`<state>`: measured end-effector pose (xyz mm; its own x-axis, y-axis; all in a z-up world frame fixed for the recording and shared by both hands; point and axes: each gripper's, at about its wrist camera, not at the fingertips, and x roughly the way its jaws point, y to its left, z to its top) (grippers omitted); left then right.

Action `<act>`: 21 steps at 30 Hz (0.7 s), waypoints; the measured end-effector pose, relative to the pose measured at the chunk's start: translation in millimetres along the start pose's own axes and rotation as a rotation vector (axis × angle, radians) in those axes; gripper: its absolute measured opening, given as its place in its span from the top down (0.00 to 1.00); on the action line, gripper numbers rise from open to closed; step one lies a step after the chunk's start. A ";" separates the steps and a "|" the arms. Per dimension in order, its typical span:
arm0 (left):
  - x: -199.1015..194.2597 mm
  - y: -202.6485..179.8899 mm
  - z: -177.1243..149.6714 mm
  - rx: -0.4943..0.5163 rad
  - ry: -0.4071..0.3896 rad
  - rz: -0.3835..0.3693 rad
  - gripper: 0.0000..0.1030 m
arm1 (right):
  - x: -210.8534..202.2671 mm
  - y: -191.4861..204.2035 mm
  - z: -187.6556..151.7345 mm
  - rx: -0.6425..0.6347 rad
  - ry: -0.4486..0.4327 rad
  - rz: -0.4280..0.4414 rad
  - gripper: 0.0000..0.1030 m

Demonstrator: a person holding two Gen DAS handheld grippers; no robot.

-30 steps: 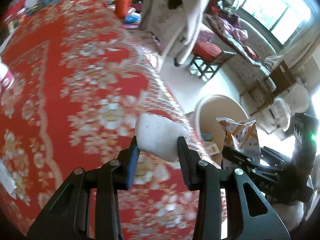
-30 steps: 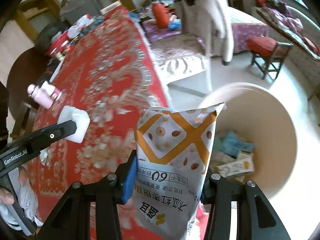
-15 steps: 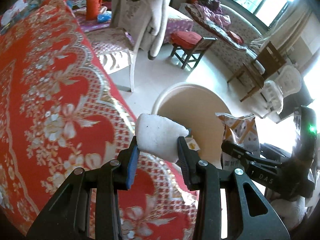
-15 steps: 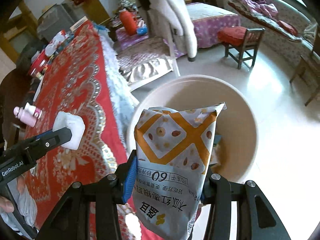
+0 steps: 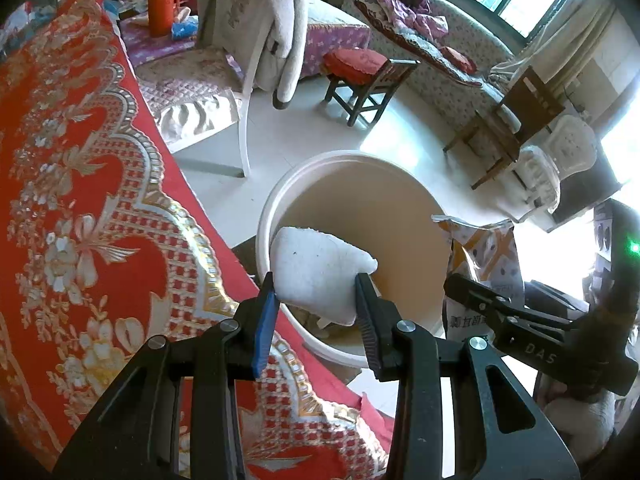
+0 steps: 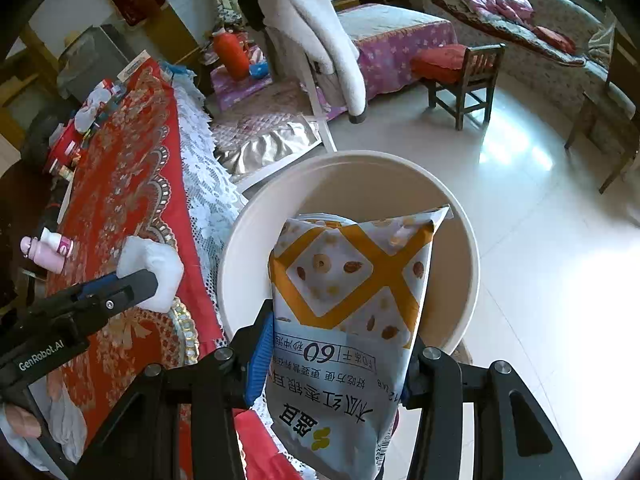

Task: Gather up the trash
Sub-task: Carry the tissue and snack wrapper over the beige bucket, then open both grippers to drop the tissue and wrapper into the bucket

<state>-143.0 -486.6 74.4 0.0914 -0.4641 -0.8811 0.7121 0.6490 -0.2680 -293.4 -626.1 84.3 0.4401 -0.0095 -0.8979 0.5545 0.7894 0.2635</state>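
Left gripper (image 5: 316, 304): jaws part-way closed, clamped on a crumpled white tissue wad (image 5: 320, 276), which bulges out past the fingertips.
Right gripper (image 6: 336, 356): jaws held moderately apart, gripping a snack packet (image 6: 352, 300) by its two side edges; the packet stands up beyond the fingers, its print upside down in this view.
Tissue wad, place: between the left fingers, over the near rim of the bin (image 5: 280, 200), where the bin meets the table edge.
Snack packet, place: ahead of the right fingers, directly over the bin's open mouth.
Bin: round, cream-coloured, on the tiled floor just below and ahead of both grippers, tight against the side of the table; scraps of paper show at its bottom under the left gripper.
Tablecloth (image 5: 80, 200): red with gold and white flowers, to the left of both grippers, a white lace edge (image 6: 204, 184) hanging beside the bin.
Pink bottle (image 6: 46, 250): lying on the cloth, far left of the right gripper, beyond the left gripper's tip.
Grippers to each other: side by side, near but apart.
Stool (image 6: 460, 76): wooden, red cushion, well beyond the bin.
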 end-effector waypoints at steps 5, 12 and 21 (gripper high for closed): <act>11.6 -2.5 3.3 -0.014 0.018 -0.013 0.66 | 6.7 -5.4 2.7 0.010 0.014 0.001 0.54; 27.8 -4.8 5.2 -0.045 0.054 -0.038 0.66 | 20.1 -14.9 7.9 0.043 0.044 0.017 0.53; 41.7 -9.3 11.0 -0.106 0.066 -0.118 0.50 | 26.2 -30.8 17.7 0.102 0.054 0.030 0.49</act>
<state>-138.2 -518.6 44.5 -0.0369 -0.5029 -0.8636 0.6370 0.6540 -0.4081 -286.5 -661.6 58.9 0.4208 0.0483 -0.9059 0.6119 0.7221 0.3227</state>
